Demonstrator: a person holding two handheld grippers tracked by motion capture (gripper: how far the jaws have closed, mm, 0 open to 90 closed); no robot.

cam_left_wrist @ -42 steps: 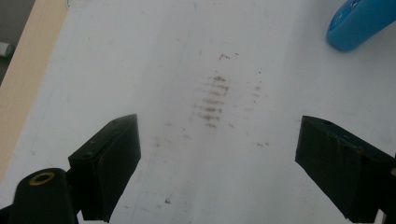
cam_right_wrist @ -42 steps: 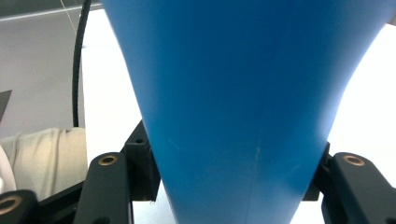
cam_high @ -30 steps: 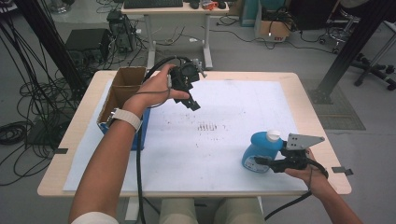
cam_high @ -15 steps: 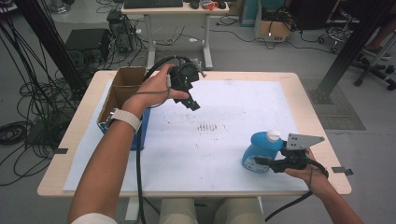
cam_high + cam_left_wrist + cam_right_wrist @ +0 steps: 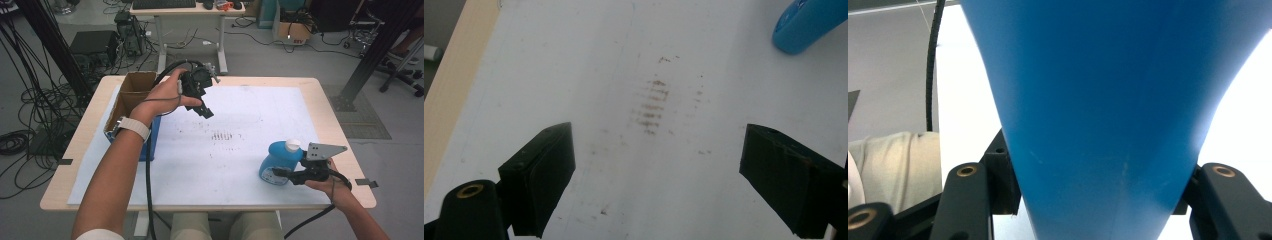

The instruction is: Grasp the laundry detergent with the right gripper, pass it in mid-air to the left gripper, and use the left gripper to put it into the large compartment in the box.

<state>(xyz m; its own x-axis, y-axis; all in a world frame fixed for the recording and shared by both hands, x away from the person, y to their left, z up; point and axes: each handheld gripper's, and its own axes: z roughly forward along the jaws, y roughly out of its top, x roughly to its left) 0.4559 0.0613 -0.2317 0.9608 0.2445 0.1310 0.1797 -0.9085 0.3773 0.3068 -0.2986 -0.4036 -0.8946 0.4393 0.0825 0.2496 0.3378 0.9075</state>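
While the work is at its grasp stage:
Right gripper (image 5: pixel 276 173) fingers: clamped on the blue bottle (image 5: pixel 278 162), low on its body.
Left gripper (image 5: pixel 204 109) fingers: wide apart, holding nothing.
Blue bottle: upright on the counter (image 5: pixel 325 105), near the right front corner.
Cardboard box (image 5: pixel 131 90): well apart, at the left.
Done: 1 grasp.
Left: by my reading, lift and placement.

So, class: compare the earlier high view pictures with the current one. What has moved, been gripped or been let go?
Nothing has visibly changed. The right tool stays shut on the blue bottle near the table's front right, and the left tool still hangs open above the white sheet beside the cardboard box.
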